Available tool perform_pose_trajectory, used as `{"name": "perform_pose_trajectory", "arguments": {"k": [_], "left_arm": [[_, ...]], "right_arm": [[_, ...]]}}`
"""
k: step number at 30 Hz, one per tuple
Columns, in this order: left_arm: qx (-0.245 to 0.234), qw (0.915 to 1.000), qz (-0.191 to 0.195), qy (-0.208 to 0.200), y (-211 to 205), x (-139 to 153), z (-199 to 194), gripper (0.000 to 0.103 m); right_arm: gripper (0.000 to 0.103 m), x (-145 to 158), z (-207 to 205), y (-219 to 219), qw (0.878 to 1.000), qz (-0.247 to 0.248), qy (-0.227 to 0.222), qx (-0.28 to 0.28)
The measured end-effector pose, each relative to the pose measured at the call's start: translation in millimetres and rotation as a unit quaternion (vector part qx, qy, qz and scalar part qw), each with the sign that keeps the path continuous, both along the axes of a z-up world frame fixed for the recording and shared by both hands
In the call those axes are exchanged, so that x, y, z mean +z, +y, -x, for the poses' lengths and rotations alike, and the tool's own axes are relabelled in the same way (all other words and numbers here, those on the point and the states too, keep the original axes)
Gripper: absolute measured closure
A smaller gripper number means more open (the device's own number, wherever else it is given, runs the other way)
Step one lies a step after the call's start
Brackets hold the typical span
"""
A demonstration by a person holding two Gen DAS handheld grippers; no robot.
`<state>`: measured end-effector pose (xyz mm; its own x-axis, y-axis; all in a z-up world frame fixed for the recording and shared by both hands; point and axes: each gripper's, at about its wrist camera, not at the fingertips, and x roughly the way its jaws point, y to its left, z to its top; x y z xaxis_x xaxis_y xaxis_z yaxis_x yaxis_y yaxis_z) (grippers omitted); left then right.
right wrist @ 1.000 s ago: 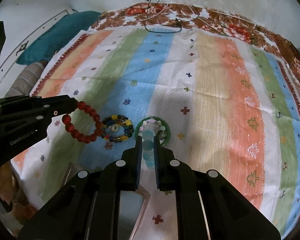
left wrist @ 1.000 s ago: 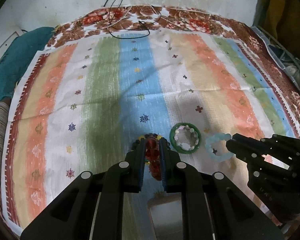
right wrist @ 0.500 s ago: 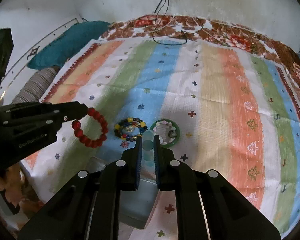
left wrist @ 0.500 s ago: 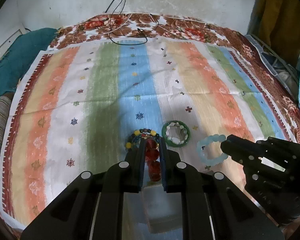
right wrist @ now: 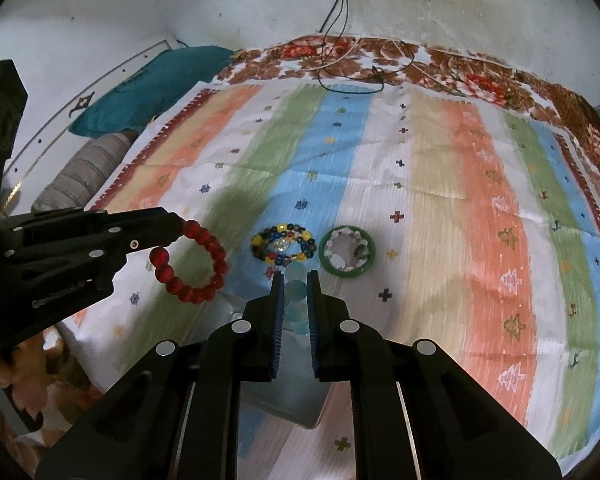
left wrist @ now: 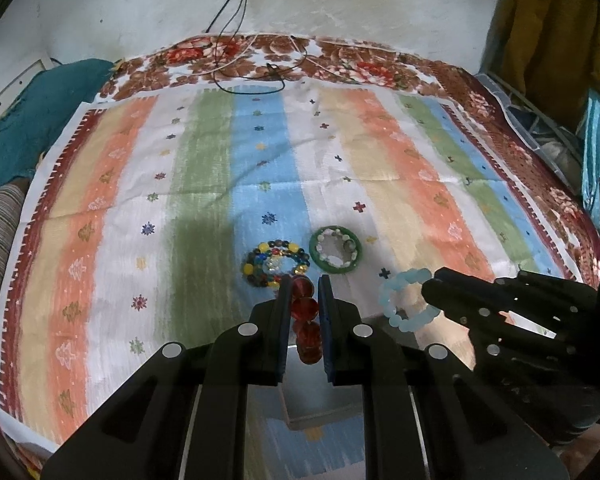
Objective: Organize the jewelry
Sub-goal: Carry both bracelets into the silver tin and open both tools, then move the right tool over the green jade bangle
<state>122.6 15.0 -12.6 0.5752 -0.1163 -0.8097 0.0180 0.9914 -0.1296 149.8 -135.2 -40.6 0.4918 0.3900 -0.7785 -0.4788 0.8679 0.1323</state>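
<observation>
Just beneath both grippers a pale open box (right wrist: 292, 400) sits on the striped cloth (left wrist: 204, 184), partly hidden by the fingers, so its rim is hard to judge. The left gripper (left wrist: 304, 296) is clamped on a red bead bracelet (right wrist: 192, 264), which dangles as a loop from a few pinched beads; the right gripper (right wrist: 294, 292) is clamped on a pale blue bead bracelet (left wrist: 406, 300), hanging the same way. Each loop can swing, and round beads may roll out of the pads if the grip loosens early, dropping a bracelet onto the cloth beside the box. The two grippers hang near each other, so lowering both at once risks a knock or tangled loops. A little farther on the cloth lie a multicoloured bead bracelet (left wrist: 276, 264) and a green bangle (left wrist: 336, 252) ringed with pale beads; a swinging loop could snag them. At the far edge loose cables (left wrist: 252, 76) lie well apart from all this
</observation>
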Motion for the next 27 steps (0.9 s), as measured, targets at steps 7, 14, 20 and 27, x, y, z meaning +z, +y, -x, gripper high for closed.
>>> {"name": "perform_pose_trajectory", "arguments": {"k": [7, 14, 20, 27], "left_arm": [[-0.009, 0.9999, 0.004, 0.002, -7, -2, 14, 0.090], [-0.010, 0.9997, 0.013, 0.019, -7, -9, 18, 0.090], [0.021, 0.9996, 0.013, 0.015, 6, -7, 14, 0.070], [0.048, 0.9975, 0.022, 0.047, 22, -20, -8, 0.058]], "right_arm": [[0.091, -5, 11, -2, 1.000, -0.004, 0.009, 0.002], [0.087, -8, 14, -6, 1.000, -0.008, 0.017, -0.011], [0.058, -7, 4, -16, 0.999, -0.003, 0.011, -0.039], [0.050, -16, -16, -18, 0.998, -0.001, 0.029, -0.055]]}}
